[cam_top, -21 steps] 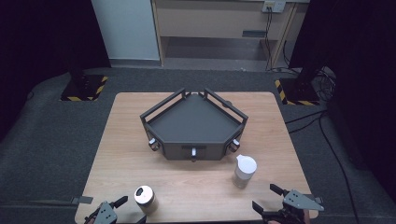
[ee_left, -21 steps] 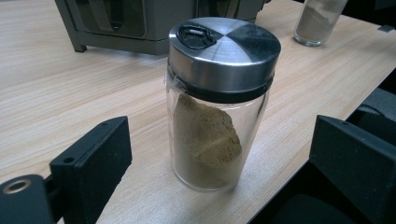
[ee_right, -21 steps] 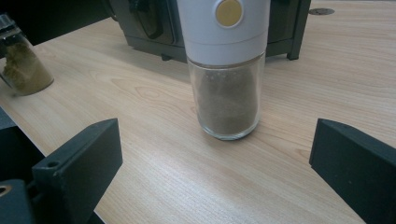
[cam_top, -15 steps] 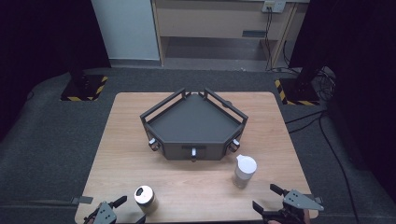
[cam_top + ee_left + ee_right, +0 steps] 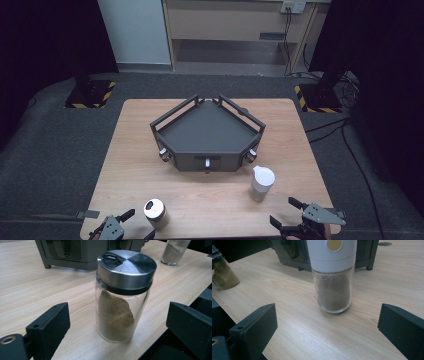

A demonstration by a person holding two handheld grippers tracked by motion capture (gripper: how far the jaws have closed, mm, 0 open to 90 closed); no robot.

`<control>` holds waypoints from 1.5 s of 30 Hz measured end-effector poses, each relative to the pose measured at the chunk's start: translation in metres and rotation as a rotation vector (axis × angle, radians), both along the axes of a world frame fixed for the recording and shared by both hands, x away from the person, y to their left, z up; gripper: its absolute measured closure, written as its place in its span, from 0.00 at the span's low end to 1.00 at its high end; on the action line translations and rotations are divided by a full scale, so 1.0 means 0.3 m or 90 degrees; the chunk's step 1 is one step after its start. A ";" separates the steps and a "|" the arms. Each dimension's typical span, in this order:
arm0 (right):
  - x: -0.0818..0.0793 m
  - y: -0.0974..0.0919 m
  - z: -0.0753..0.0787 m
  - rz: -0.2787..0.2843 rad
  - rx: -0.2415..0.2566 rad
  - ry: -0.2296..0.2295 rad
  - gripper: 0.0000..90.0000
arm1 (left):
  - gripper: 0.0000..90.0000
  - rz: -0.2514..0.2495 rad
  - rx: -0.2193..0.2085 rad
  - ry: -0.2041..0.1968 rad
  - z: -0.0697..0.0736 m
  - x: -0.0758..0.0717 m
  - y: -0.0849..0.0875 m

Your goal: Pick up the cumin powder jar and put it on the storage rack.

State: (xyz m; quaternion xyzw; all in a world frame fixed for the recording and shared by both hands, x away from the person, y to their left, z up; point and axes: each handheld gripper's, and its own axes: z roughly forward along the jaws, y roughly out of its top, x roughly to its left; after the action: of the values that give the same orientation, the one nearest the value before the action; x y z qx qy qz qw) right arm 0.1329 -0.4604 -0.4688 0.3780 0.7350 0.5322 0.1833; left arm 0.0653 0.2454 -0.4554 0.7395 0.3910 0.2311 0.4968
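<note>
A glass spice jar [image 5: 154, 211] with a steel lid and tan powder stands near the table's front left. My left gripper [image 5: 139, 224] is open just in front of it; in the left gripper view the jar [image 5: 120, 297] stands between and a little beyond the spread jaws of that gripper [image 5: 120, 327], untouched. A glass shaker [image 5: 261, 182] with a white cap and brown powder stands at the front right. My right gripper [image 5: 282, 211] is open in front of it, with a gap to the shaker [image 5: 333, 277] in the right gripper view.
A dark grey, wedge-shaped rack [image 5: 207, 132] with railed sides and knobs on its front fills the table's middle, behind both jars. The wooden table [image 5: 135, 165] ends just behind the grippers. Grey carpet surrounds it.
</note>
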 end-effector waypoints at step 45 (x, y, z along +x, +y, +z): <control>0.000 -0.012 0.002 0.003 0.007 0.004 0.03 | 0.10 -0.044 0.043 -0.022 0.015 0.108 -0.066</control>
State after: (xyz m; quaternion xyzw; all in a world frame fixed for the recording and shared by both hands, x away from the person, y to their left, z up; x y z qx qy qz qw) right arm 0.1327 -0.4640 -0.4682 0.3787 0.7337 0.5353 0.1780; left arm 0.0978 0.2255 -0.4511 0.7649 0.3488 0.2394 0.4857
